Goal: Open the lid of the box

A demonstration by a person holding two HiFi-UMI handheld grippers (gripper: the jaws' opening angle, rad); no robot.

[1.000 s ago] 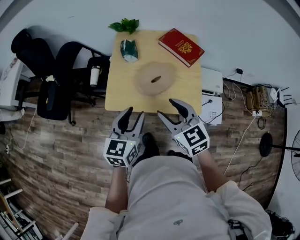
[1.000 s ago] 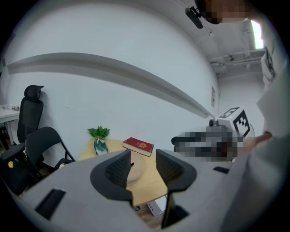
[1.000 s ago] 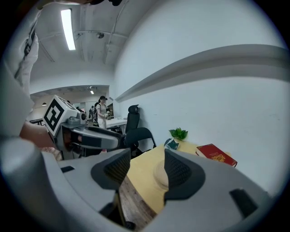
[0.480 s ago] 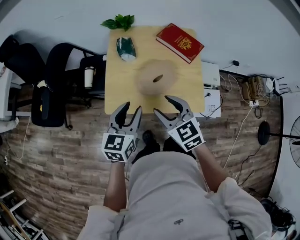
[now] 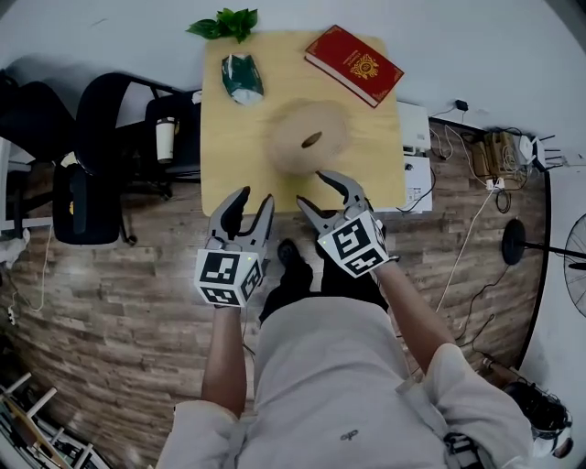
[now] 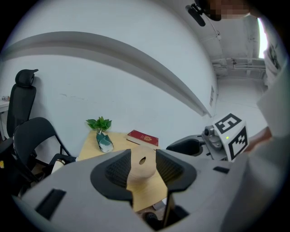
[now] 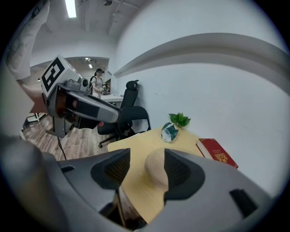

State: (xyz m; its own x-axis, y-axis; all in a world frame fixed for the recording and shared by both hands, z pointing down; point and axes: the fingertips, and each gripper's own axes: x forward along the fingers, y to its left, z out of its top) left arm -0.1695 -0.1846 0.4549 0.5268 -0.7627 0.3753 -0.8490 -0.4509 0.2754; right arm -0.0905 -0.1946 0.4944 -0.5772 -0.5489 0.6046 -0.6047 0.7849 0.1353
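A round, light wooden box (image 5: 309,137) with a small hole in its lid sits in the middle of the pale wood table (image 5: 229,156). The lid lies flat on the box. My left gripper (image 5: 254,198) is open and empty, just short of the table's near edge and left of the box. Also open and empty, my right gripper (image 5: 313,189) has its fingertips over the near edge, right in front of the box. The box (image 6: 142,166) shows between the jaws of the left gripper (image 6: 143,154). In the right gripper view the box (image 7: 156,166) lies ahead of the right gripper (image 7: 147,164).
A red book (image 5: 353,64) lies at the table's far right corner. A green plant (image 5: 223,23) and a green-white pouch (image 5: 242,78) are at the far left. Black office chairs (image 5: 101,137) and a white cup (image 5: 165,139) stand to the left; white boxes (image 5: 417,137) and cables (image 5: 499,165) are on the floor at right.
Both grippers have moved forward toward the table. The right gripper's fingertips now reach over the near edge, closer to the box. Both stay open and the lid has not moved.
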